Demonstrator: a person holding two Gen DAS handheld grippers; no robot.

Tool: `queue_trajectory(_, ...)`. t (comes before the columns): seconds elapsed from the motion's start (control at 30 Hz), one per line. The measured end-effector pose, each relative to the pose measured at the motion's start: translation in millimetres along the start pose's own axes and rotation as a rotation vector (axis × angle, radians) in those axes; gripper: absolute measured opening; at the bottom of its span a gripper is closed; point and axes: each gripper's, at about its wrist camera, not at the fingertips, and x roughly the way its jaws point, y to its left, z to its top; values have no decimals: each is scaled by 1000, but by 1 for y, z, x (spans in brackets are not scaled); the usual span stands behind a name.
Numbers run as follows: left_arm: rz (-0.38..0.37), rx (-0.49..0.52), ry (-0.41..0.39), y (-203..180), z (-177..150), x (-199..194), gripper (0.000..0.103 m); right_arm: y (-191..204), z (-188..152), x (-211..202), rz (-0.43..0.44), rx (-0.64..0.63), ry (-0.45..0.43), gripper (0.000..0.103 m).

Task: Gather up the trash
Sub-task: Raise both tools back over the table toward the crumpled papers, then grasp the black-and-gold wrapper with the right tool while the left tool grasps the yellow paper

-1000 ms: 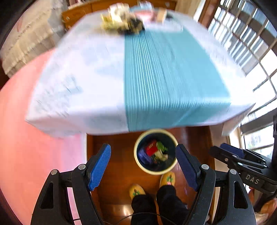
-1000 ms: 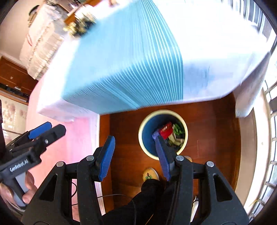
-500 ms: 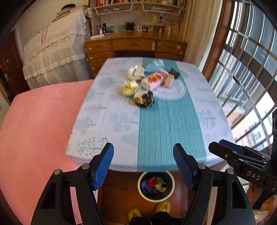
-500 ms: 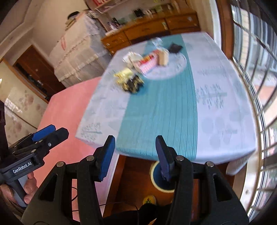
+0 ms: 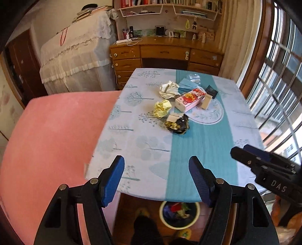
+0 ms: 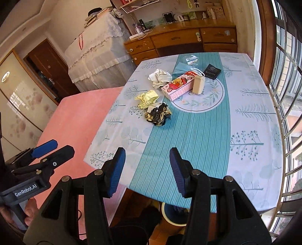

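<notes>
- A table point(image 5: 143, 150) under a pale blue tree-print tablecloth point(image 6: 254, 120) with a striped teal band down its middle point(image 6: 188, 135).
- A pink bed cover point(image 5: 47, 141) just beside the table's left edge.
- A wooden desk with drawers point(image 5: 166, 54) against the far wall, small items along its top.
- Wall shelves with books point(image 5: 166, 7) above the desk.
- A tall piece of furniture draped in white lace cloth point(image 5: 75, 62), left of the desk.
- A barred window point(image 6: 286, 94) on the right side.
- A dark wooden door point(image 6: 49, 64) at far left.
</notes>
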Motion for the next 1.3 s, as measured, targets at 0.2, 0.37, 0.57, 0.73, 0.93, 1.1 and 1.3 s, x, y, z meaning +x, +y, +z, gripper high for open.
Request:
queue_trajectory(0.2, -75, 65, 46, 22, 42, 57, 73, 1, 28, 57, -61, 40, 39, 46)
queue_trajectory(0.37, -174, 102, 137, 48, 98, 123, 73, -1, 57, 120, -110, 129, 87, 46)
queue_trajectory(0.57, -244, 162, 182, 65, 161, 204, 73, -10, 84, 197, -167, 235, 120, 46)
queue_trajectory(0.73, -301, 203, 235, 59, 191, 264, 73, -20, 90, 252, -220, 293, 183, 46)
queue_trajectory(0.93, -344, 244, 298, 39, 201, 313, 73, -31, 93, 284, -229, 356, 179, 53)
queue_trajectory(1.1, -370, 280, 323, 25, 205, 332, 73, -35, 95, 298, -216, 372, 189, 59)
queue_trajectory(1.3, -386, 301, 353, 10, 208, 349, 73, -32, 96, 295, -221, 337, 184, 49)
